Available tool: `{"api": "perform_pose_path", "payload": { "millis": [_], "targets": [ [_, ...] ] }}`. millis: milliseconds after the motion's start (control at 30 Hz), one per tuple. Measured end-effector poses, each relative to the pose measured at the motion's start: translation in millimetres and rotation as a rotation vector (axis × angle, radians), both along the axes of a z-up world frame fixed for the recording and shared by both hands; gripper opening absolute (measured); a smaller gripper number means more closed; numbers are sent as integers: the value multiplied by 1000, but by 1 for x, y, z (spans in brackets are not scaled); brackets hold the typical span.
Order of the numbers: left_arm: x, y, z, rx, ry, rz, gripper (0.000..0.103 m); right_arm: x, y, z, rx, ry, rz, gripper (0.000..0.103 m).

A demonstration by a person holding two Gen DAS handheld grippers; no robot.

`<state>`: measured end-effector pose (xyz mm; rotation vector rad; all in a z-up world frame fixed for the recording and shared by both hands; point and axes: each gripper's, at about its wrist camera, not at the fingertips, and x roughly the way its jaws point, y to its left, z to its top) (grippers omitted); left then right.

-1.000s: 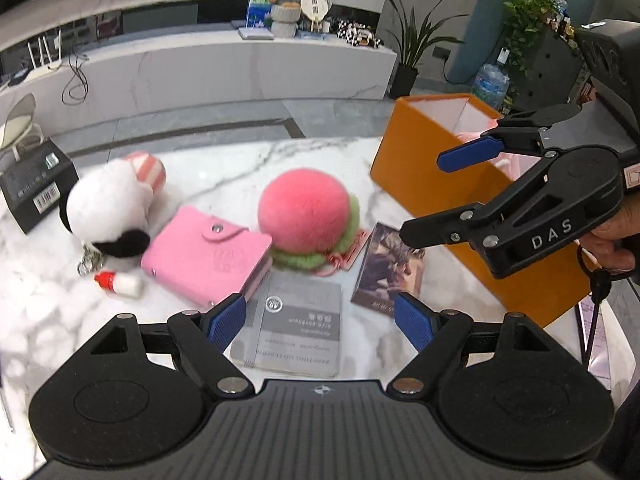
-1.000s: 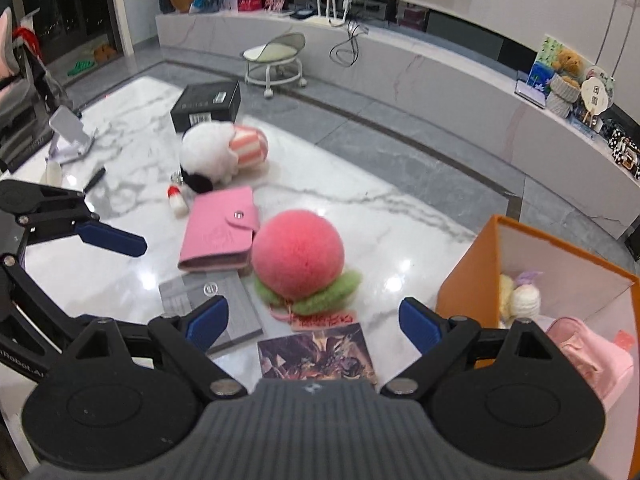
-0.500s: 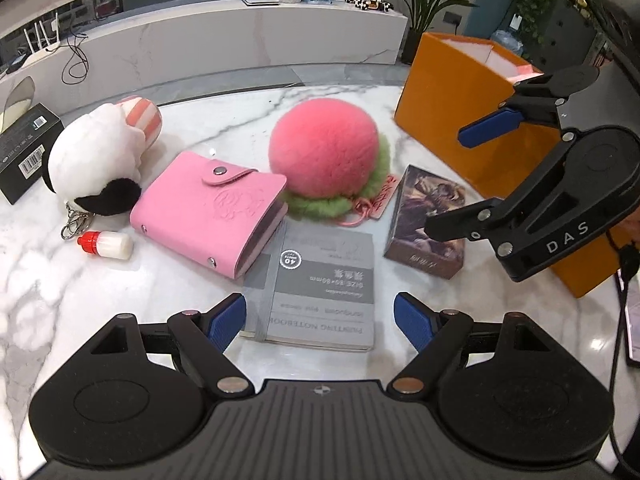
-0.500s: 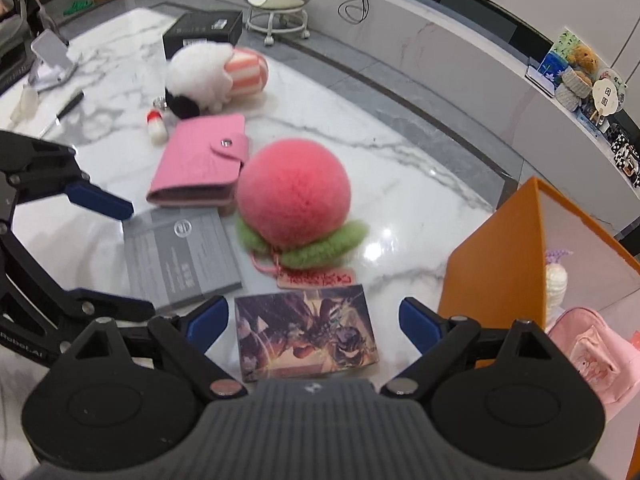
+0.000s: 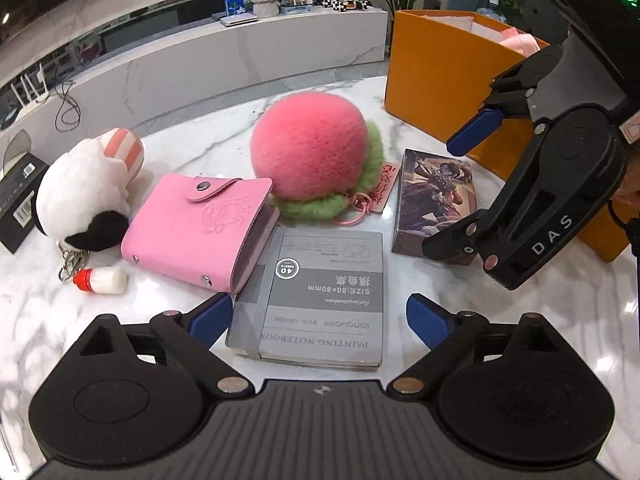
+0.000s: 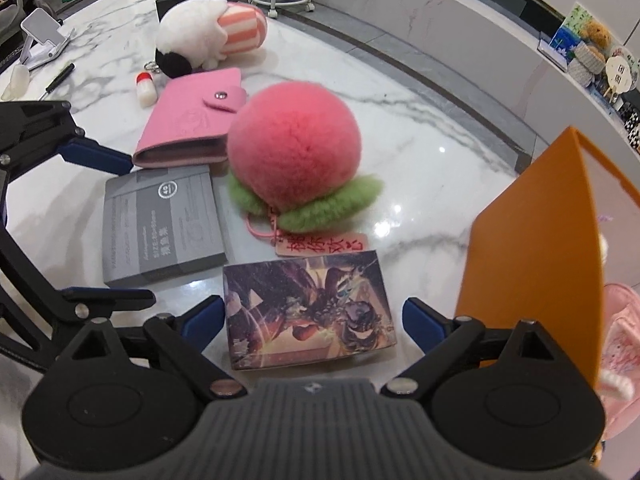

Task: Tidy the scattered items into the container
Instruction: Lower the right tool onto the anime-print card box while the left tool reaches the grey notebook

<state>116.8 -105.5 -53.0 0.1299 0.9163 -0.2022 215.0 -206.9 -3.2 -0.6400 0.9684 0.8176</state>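
On the marble table lie a grey notebook [image 5: 316, 292], a pink snap wallet [image 5: 196, 228], a pink peach plush [image 5: 312, 152] with a green base, a printed card box [image 6: 308, 312] and a white plush [image 5: 84, 188]. The orange container [image 5: 444, 80] stands at the right, with pink and white plush items inside. My left gripper [image 5: 318, 320] is open, its blue fingertips on either side of the notebook's near end. My right gripper [image 6: 312, 320] is open with the card box between its fingertips; in the left wrist view the right gripper [image 5: 460, 188] hangs over that box.
A small white bottle with a red cap [image 5: 102, 280] and a keychain lie by the white plush. A black box [image 5: 18, 200] sits at the far left, a phone stand [image 6: 44, 36] and a pen [image 6: 58, 78] further off. A white counter and a stool stand beyond the table.
Both grippers have come down and forward toward the table. The notebook now sits between the left fingertips and the card box between the right ones. Both stayed open.
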Motion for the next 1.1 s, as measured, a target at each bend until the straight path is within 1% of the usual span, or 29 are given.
{"api": "perform_pose_path", "payload": {
  "millis": [133,300,333,433,533,700,867,900,1100],
  "targets": [
    [0,-1,-3,0,-11,-18,103,0,3,-6,-10,2,4,96],
    [0,-8,-8,56,-38,-17,103,2,4,-10,-2,23,-11,100],
    [1,-7,-10,55,-24,-12,103,3,4,-10,1,28,-16,100],
    [3,6,-13,-46,13,40,103,5,3,-11,10,43,-31,100],
    [0,5,-13,-19,7,28,103,7,2,-13,18,59,-46,100],
    [-1,7,-12,-25,-3,44,103,8,0,-14,31,83,-50,99],
    [-1,11,-12,-29,-9,37,102,7,0,-14,41,91,-48,96],
    [-1,11,-11,-30,-8,39,102,6,0,-13,44,89,-45,94],
    [-5,17,-9,-70,-1,61,102,5,1,-13,41,90,-43,93]
  ]
}}
